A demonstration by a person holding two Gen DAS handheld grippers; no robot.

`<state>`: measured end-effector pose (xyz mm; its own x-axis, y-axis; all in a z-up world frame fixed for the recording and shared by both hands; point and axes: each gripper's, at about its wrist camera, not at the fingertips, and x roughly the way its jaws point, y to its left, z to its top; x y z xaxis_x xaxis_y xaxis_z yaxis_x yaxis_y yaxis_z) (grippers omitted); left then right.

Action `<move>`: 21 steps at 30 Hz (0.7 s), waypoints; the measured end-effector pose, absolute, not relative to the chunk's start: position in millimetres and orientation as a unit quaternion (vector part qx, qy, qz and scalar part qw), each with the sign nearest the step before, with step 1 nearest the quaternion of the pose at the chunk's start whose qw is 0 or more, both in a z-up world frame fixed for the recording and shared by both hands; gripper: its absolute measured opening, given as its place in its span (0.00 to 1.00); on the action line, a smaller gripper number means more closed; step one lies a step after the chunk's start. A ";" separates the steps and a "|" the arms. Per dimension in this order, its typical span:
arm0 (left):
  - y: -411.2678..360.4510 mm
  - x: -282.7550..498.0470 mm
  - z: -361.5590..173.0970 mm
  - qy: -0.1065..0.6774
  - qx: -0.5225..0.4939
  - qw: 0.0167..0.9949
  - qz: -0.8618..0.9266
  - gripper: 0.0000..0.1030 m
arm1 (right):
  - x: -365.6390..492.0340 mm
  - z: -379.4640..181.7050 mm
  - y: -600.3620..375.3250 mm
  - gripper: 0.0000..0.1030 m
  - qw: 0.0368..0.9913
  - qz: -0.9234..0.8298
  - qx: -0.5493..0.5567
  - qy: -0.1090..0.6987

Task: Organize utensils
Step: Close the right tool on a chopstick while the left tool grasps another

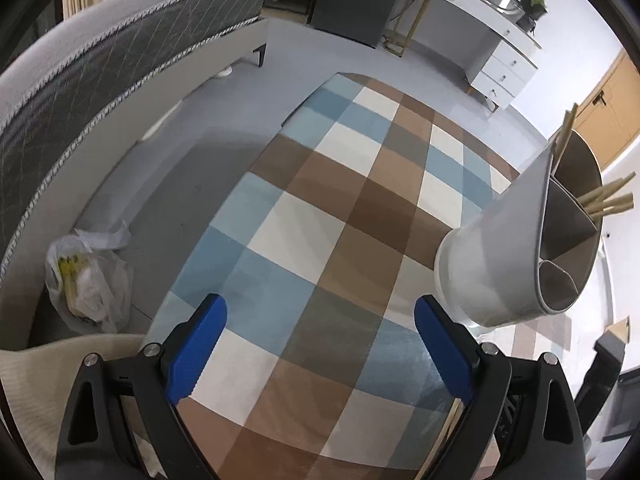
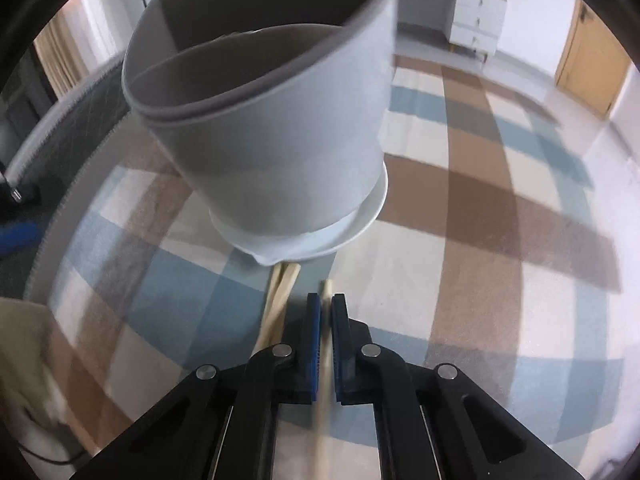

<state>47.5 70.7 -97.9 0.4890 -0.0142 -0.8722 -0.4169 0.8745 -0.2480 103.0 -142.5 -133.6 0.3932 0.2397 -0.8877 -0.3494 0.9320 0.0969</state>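
A grey utensil holder [image 1: 516, 240] with inner dividers stands on the checked cloth at the right in the left wrist view, with wooden chopsticks [image 1: 608, 200] sticking out of it. It also fills the upper middle of the right wrist view [image 2: 272, 136]. My left gripper [image 1: 320, 348] is open and empty above the cloth, left of the holder. My right gripper [image 2: 326, 304] is shut on a single wooden chopstick [image 2: 325, 360], just in front of the holder's base. Two more chopsticks [image 2: 280, 300] lie on the cloth beside it.
The checked blue, brown and white cloth [image 1: 320, 216] covers the table. A grey bed [image 1: 100, 80] lies to the left, a plastic bag [image 1: 88, 280] on the floor beside it. A white dresser [image 1: 492, 40] and a wooden door [image 2: 592, 52] stand at the back.
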 end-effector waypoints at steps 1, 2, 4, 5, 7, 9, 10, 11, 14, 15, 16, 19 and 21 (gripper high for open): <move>68.0 48.0 -98.7 0.492 -0.218 0.835 0.115 0.89 | 103.2 -132.7 -146.3 0.04 0.832 0.178 -0.040 0.524; 65.2 48.8 -98.4 0.494 -0.215 0.836 0.109 0.89 | 103.4 -130.6 -151.9 0.04 0.832 0.177 -0.027 0.525; 49.9 50.5 -100.0 0.501 -0.207 0.838 0.067 0.89 | 102.5 -120.9 -168.8 0.04 0.836 0.177 0.013 0.519; 41.0 50.5 -100.6 0.504 -0.203 0.838 0.044 0.89 | 102.1 -117.9 -177.2 0.04 0.837 0.179 0.029 0.516; 24.0 49.4 -101.7 0.510 -0.187 0.839 0.011 0.89 | 99.1 -104.5 -198.7 0.04 0.843 0.182 0.072 0.501; 8.8 48.6 -101.6 0.518 -0.164 0.839 -0.009 0.89 | 97.7 -94.9 -212.8 0.04 0.848 0.180 0.098 0.489; 2.7 47.8 -100.6 0.520 -0.158 0.839 -0.015 0.89 | 96.9 -90.9 -218.5 0.04 0.849 0.179 0.111 0.484; -2.1 47.4 -99.4 0.522 -0.155 0.839 -0.020 0.89 | 95.7 -86.3 -226.6 0.04 0.851 0.178 0.127 0.478; -23.6 47.4 -98.1 0.532 -0.132 0.836 -0.035 0.89 | 91.8 -70.4 -250.0 0.04 0.858 0.179 0.170 0.450; -30.1 48.2 -99.2 0.536 -0.123 0.834 -0.034 0.89 | 90.8 -65.8 -254.5 0.04 0.862 0.175 0.174 0.443; -37.5 48.9 -100.4 0.540 -0.112 0.834 -0.034 0.86 | 90.5 -61.4 -257.9 0.04 0.866 0.172 0.176 0.436; -59.3 53.2 -107.2 0.549 -0.068 0.833 -0.024 0.77 | 89.0 -51.1 -269.8 0.04 0.873 0.165 0.193 0.416; -69.4 56.3 -112.8 0.555 -0.053 0.830 -0.023 0.65 | 90.6 -50.8 -274.0 0.04 0.874 0.159 0.199 0.414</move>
